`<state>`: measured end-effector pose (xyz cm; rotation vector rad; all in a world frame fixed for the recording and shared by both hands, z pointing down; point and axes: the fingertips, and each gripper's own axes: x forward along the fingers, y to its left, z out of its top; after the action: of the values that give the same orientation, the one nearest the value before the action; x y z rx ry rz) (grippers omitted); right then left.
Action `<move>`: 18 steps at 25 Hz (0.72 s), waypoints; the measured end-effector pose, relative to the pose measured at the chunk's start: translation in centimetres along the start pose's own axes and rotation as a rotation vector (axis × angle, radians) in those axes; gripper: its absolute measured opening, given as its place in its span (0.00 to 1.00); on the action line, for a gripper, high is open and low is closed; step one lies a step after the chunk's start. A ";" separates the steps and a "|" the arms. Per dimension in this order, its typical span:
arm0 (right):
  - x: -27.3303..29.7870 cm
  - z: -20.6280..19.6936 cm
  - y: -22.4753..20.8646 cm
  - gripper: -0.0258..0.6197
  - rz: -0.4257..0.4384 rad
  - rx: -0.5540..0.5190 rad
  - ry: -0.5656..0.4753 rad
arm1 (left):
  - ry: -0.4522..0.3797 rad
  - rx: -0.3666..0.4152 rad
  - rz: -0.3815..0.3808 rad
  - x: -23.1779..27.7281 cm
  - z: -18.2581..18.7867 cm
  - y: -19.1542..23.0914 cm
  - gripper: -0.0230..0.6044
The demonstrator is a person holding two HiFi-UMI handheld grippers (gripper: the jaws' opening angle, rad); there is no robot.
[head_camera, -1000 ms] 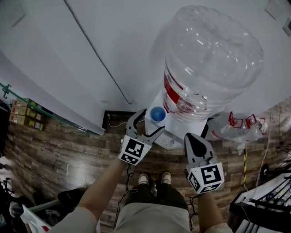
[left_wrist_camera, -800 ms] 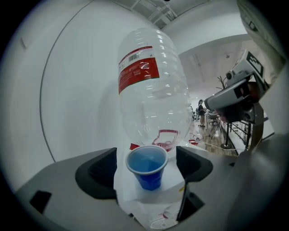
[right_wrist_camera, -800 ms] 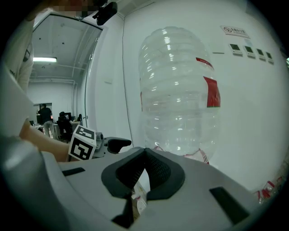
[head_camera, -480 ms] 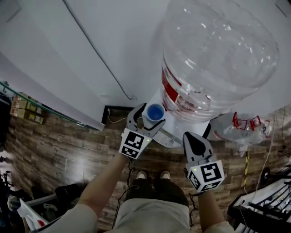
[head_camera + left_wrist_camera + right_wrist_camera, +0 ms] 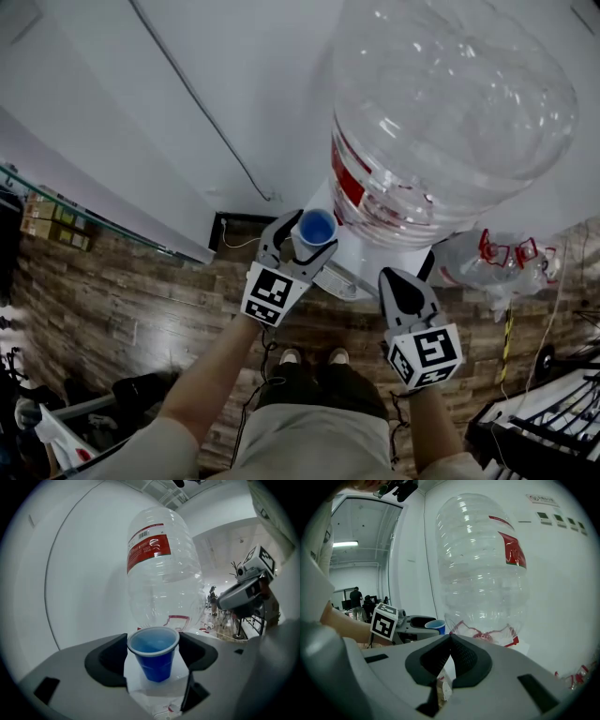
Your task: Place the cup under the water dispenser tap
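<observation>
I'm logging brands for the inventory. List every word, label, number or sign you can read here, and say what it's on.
No text here is legible.
Red label on the water bottle: white print and a barcode, too small to read.
Wall sign: blurred.
Marker cubes: black-and-white square patterns, no letters.
Boxes at the left edge of the head view: print too small to read.

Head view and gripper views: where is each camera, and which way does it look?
Head view: on the person's head, facing steeply down; shows both forearms, left gripper, right gripper, shoes.
Left gripper view: on that gripper, facing along its closing jaws, blue cup between them.
Right gripper view: on that gripper, facing along shut jaws.
Shared: both gripper views show the water bottle.
</observation>
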<state>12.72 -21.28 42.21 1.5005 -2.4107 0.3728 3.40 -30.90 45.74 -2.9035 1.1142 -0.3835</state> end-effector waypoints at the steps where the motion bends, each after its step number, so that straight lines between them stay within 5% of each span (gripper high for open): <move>1: 0.0 0.1 0.1 0.05 0.003 0.001 0.001 | -0.004 0.002 0.001 -0.3 0.2 0.1 0.58; 9: 0.0 1.2 2.3 0.05 0.045 -0.005 0.001 | -0.029 0.025 0.029 -4.5 1.6 0.7 0.58; 18: 1.1 -0.4 5.7 0.05 0.105 -0.037 0.027 | -0.013 0.065 0.023 -8.8 -1.5 -1.0 0.58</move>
<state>7.20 -19.62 42.53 1.3478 -2.4678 0.3661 -2.56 -24.22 45.30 -2.8303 1.1106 -0.3928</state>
